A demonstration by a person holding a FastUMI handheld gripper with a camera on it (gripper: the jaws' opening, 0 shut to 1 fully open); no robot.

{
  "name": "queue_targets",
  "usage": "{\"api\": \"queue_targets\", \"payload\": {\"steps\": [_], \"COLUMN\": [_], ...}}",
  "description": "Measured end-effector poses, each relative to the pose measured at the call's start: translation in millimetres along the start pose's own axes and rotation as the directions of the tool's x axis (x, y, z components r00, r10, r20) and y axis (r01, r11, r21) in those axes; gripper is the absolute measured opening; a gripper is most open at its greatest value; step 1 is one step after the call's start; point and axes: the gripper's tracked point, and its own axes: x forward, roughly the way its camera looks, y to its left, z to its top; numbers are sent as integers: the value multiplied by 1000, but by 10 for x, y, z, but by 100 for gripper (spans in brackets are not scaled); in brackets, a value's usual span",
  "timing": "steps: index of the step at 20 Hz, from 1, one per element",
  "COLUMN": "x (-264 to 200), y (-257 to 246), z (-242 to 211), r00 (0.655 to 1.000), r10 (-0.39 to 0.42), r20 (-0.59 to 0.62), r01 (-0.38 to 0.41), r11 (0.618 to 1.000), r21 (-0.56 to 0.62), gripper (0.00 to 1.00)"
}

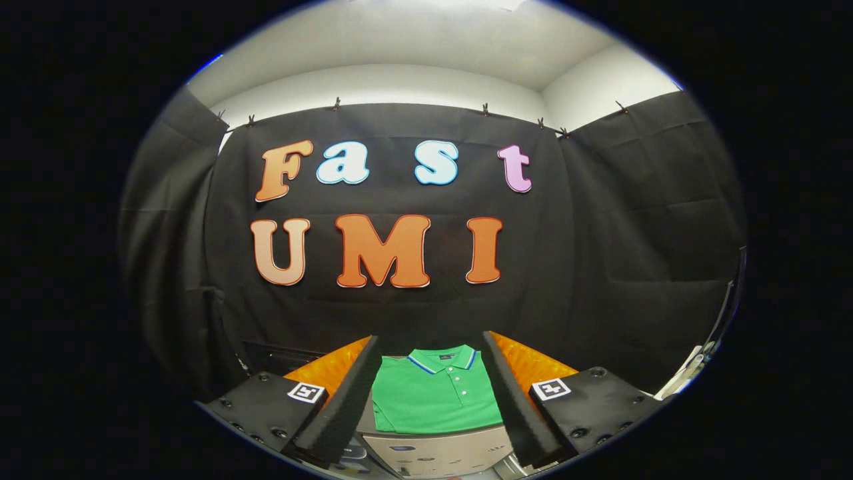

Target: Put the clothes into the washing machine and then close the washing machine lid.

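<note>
A folded green polo shirt point(434, 393) with a blue-and-white striped collar lies flat on an orange surface point(533, 363), seen between and just beyond my two fingers. My gripper point(430, 353) is open, its black foam-padded fingers point(346, 400) standing wide apart on either side of the shirt, touching nothing. Below the shirt, close under the fingers, shows a pale grey panel of the washing machine point(440, 453); its lid and opening are hidden.
The black cloth wall point(600, 267) hangs close behind the orange surface. A white and dark object point(693, 367) sticks in at the far right, beyond the right finger.
</note>
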Motion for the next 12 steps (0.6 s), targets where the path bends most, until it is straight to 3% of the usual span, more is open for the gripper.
{"api": "queue_targets", "payload": {"steps": [12], "x": [606], "y": [-194], "z": [-69], "r00": [999], "r10": [26], "r20": [-47], "r01": [-26], "r11": [1000], "r21": [-13], "gripper": [97]}}
